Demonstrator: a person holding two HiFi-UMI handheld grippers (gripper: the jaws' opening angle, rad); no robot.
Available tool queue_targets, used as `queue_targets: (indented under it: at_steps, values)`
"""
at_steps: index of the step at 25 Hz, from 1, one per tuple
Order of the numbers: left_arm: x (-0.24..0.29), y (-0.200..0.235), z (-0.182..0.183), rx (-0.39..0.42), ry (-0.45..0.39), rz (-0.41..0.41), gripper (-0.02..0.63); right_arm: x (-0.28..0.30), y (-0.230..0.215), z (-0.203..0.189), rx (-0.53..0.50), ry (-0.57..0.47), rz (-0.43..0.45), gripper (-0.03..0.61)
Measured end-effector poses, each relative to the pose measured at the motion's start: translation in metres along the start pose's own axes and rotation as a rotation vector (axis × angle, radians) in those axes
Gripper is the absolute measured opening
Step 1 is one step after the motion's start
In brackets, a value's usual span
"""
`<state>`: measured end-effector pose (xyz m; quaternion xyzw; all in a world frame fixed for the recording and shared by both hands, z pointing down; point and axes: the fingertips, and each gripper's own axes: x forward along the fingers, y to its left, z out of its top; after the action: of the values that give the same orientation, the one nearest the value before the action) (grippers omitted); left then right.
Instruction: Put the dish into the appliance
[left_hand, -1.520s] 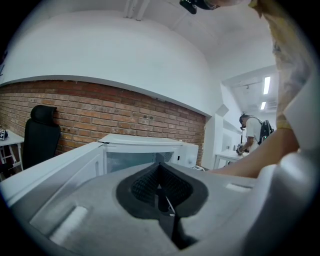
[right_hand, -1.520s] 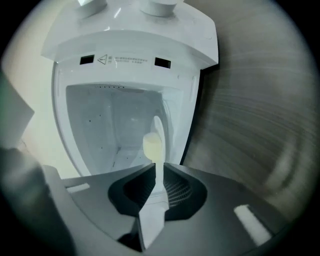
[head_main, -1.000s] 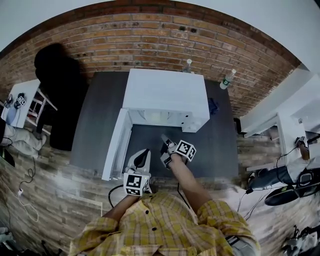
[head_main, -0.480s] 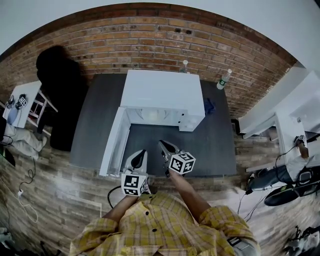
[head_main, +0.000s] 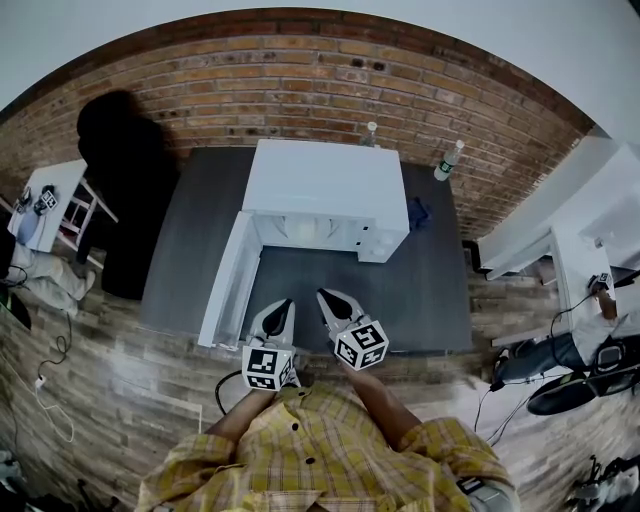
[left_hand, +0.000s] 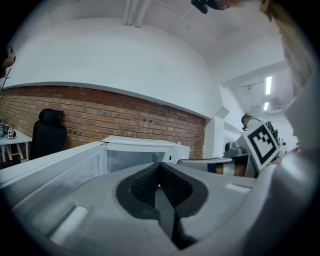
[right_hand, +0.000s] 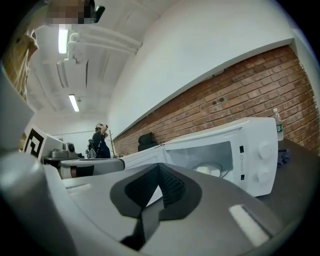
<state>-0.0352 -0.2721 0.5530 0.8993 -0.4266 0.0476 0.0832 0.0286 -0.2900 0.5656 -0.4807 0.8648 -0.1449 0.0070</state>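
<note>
A white microwave (head_main: 325, 185) stands on the dark grey table (head_main: 420, 290) with its door (head_main: 225, 285) swung open to the left. In the right gripper view a pale dish (right_hand: 211, 170) lies inside the microwave's (right_hand: 250, 150) cavity. My right gripper (head_main: 325, 298) hovers over the table's near part, well back from the opening; its jaws have just been opening a crack, but the pads (right_hand: 170, 182) look together with nothing between them. Beside it on the left, my left gripper (head_main: 282, 305) is shut and empty, pointing past the door at the microwave (left_hand: 145, 150).
Two bottles (head_main: 371, 131) (head_main: 448, 160) stand behind the microwave, and a small blue thing (head_main: 420, 213) lies to its right. A black chair (head_main: 120, 150) stands at the left before the brick wall. White desks (head_main: 560, 240) are at the right. A person (right_hand: 100, 140) stands far off.
My right gripper has drawn back from the microwave toward the table's near edge and rolled, so its marker cube has turned. The left gripper has stayed put.
</note>
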Motion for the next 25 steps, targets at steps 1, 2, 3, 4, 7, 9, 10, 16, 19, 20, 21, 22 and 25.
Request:
queue_targets:
  at_steps: [1,2,3,4,7,9,10,16,19,20,21,22,25]
  values:
    - [0.0,-0.001,0.0,-0.003,-0.003,-0.003,0.0,-0.001,0.0,0.0,-0.008,-0.001,-0.003,0.003]
    - [-0.001,-0.002,0.0,-0.005,-0.006,-0.007,0.0,-0.003,0.0,0.0,-0.017,-0.002,-0.009,0.003]
    - [-0.001,-0.003,0.0,-0.006,-0.009,-0.009,0.0,-0.004,-0.001,0.0,-0.025,-0.003,-0.015,0.003]
    - [-0.001,-0.004,0.0,-0.006,-0.01,-0.01,0.0,-0.006,-0.001,0.001,-0.031,-0.007,-0.019,0.003]
    - [-0.001,-0.004,-0.002,-0.003,-0.008,-0.005,0.0,-0.01,0.002,0.001,-0.037,-0.013,-0.027,0.003]
    - [-0.002,-0.003,-0.001,-0.004,-0.008,0.001,0.0,-0.011,0.005,0.0,-0.04,-0.009,-0.029,0.003]
    - [-0.002,-0.003,-0.001,-0.005,-0.009,0.003,0.0,-0.012,0.006,-0.001,-0.04,-0.009,-0.031,0.003]
    - [-0.002,-0.001,-0.002,-0.002,-0.004,0.01,0.0,-0.017,-0.001,0.002,-0.044,-0.018,-0.063,0.002]
    - [-0.001,-0.001,-0.005,-0.004,-0.002,0.009,0.0,-0.018,-0.003,0.002,-0.049,-0.016,-0.073,0.002]
    - [-0.001,-0.002,-0.005,-0.004,-0.003,0.009,0.0,-0.019,-0.003,0.002,-0.051,-0.015,-0.075,0.003]
    - [-0.001,-0.002,-0.005,-0.004,-0.004,0.01,0.0,-0.019,-0.003,0.001,-0.053,-0.014,-0.076,0.003]
    - [-0.001,-0.002,-0.005,-0.004,-0.006,0.011,0.0,-0.02,-0.003,0.001,-0.055,-0.014,-0.078,0.003]
    - [0.0,-0.002,-0.004,-0.006,-0.007,0.011,0.0,-0.022,-0.003,0.002,-0.06,-0.014,-0.083,0.003]
